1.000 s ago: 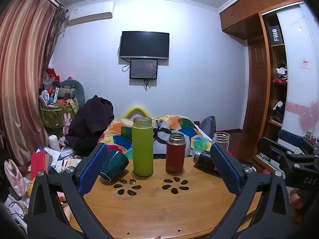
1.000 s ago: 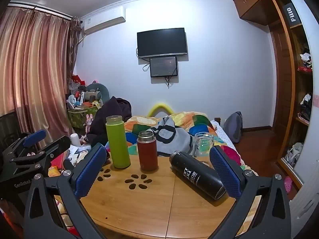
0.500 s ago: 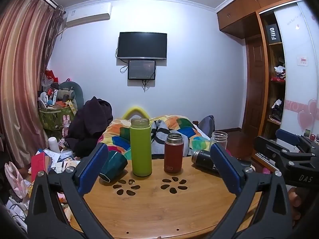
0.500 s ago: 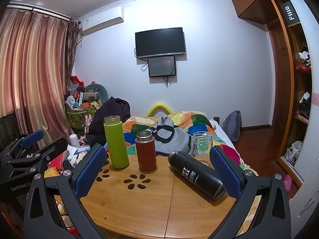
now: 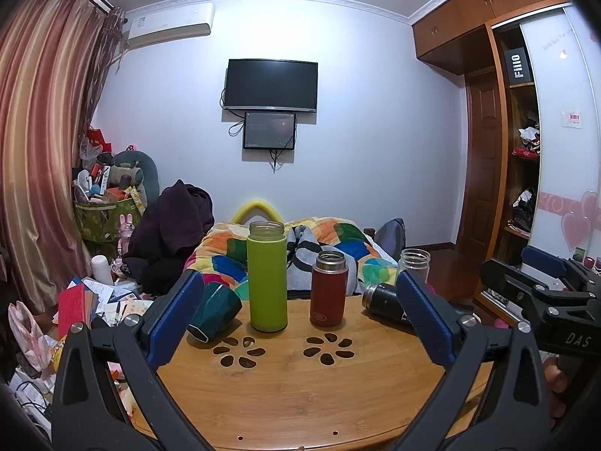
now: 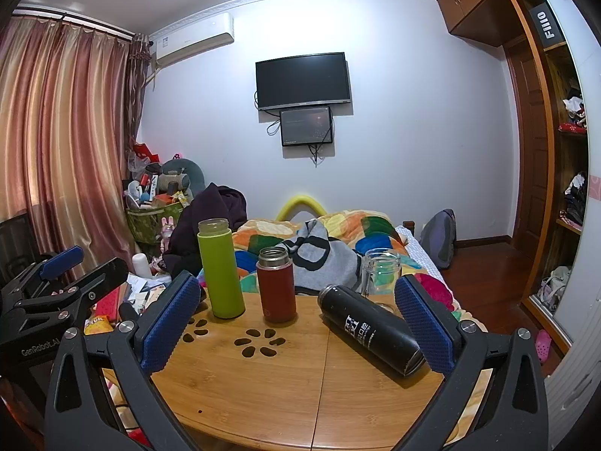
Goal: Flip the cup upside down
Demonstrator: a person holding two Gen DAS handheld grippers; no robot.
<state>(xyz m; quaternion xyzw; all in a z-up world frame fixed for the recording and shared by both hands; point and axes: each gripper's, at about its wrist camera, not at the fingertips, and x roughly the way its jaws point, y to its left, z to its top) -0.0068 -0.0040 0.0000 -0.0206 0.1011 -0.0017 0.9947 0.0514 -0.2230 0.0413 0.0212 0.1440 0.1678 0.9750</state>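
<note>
A dark green cup (image 5: 216,314) lies tilted on its side at the left of the round wooden table (image 5: 300,394), just beyond my left gripper's left finger. My left gripper (image 5: 298,319) is open and empty above the table's near part. My right gripper (image 6: 296,319) is open and empty too, above the table's near edge. A black flask (image 6: 370,329) lies on its side by the right gripper's right finger. A green bottle (image 5: 267,276) and a red flask (image 5: 328,287) stand upright at the table's middle. A clear glass jar (image 6: 380,274) stands behind the black flask.
A bed with a colourful quilt (image 5: 338,236) lies behind the table. Cluttered papers and bags (image 5: 94,297) fill the floor at the left. A wardrobe (image 5: 526,150) stands at the right. The right gripper also shows in the left wrist view (image 5: 541,293).
Both views have shifted slightly; the table objects sit a little lower and nearer in the frame. Both grippers stay open and nothing on the table has moved.
</note>
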